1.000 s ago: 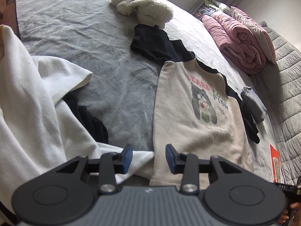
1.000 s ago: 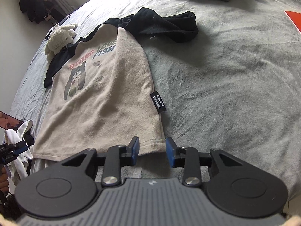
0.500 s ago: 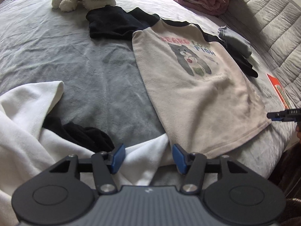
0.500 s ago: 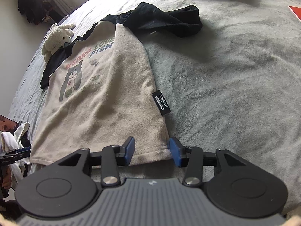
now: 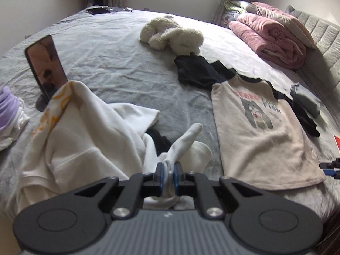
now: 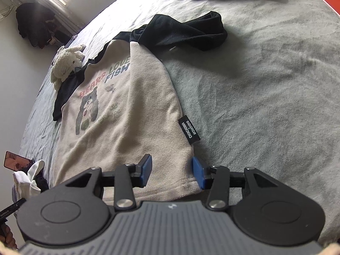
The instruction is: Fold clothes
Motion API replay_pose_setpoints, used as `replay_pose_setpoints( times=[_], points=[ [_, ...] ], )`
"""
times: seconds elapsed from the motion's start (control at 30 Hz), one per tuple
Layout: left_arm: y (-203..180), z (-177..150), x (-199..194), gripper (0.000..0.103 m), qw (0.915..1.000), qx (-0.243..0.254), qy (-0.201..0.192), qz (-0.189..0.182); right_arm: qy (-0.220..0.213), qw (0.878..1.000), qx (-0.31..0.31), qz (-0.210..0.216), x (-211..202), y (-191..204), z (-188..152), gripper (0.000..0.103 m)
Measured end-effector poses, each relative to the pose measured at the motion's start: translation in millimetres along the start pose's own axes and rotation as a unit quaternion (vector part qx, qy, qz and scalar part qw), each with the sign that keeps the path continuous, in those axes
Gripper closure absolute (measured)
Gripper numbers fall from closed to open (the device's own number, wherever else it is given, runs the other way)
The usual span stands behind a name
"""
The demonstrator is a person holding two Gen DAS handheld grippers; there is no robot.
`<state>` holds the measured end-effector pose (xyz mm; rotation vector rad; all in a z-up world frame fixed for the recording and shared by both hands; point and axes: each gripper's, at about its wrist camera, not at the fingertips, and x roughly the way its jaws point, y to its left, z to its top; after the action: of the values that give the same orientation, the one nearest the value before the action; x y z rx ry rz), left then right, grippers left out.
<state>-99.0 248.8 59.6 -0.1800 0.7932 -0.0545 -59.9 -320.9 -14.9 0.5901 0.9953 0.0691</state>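
A white garment (image 5: 85, 140) lies crumpled at the near left of the grey bed (image 5: 119, 68). My left gripper (image 5: 169, 175) is closing its jaws on a bunched fold of it, and the blue pads press the cloth, which sticks up past them. To the right, a beige sweatshirt (image 5: 261, 148) with a bear print and black sleeves (image 5: 199, 72) lies spread flat. In the right wrist view my right gripper (image 6: 172, 173) stands open low over the near right hem corner of the beige sweatshirt (image 6: 127, 116), one pad on either side. A black label (image 6: 189, 130) sticks out from its side seam.
A phone on a stand (image 5: 45, 63) is at the left, with purple cloth (image 5: 8, 106) beside it. A white plush toy (image 5: 172, 35), a rolled pink blanket (image 5: 272, 40) and a folded grey garment (image 5: 306, 102) lie farther back. A red item (image 6: 331, 2) is at the right edge.
My left gripper has shut on a fold of the white garment and lifted it, and its view has swung up and left. The right gripper has opened a little wider over the hem corner.
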Motion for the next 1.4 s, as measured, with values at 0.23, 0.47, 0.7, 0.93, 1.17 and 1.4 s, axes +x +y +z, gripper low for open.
replay_pose_setpoints(
  times=[0.23, 0.47, 0.7, 0.93, 1.17, 1.4],
  points=[
    [62, 9, -30, 0.093, 0.9917, -0.096, -0.036, 0.078, -0.005, 1.0, -0.017, 0.003, 0, 9, 1, 0.056],
    [88, -13, 2, 0.09, 0.9819, -0.152, 0.031, 0.108, -0.002, 1.0, -0.028, -0.004, 4, 12, 0, 0.056],
    [66, -7, -20, 0.068, 0.986, -0.152, -0.01, 0.067, -0.005, 1.0, -0.016, -0.006, 3, 8, 1, 0.056],
    [23, 1, -11, 0.063, 0.992, -0.126, -0.008, -0.002, -0.014, 1.0, -0.001, -0.005, -3, -2, 3, 0.056],
    [-24, 5, 18, 0.06, 0.9929, -0.097, 0.02, -0.066, -0.017, 1.0, 0.02, -0.007, -9, -18, 4, 0.056],
    [-58, -7, 77, 0.06, 0.9855, -0.093, 0.096, -0.104, -0.002, 0.998, 0.049, 0.028, -12, -30, 1, 0.056]
  ],
)
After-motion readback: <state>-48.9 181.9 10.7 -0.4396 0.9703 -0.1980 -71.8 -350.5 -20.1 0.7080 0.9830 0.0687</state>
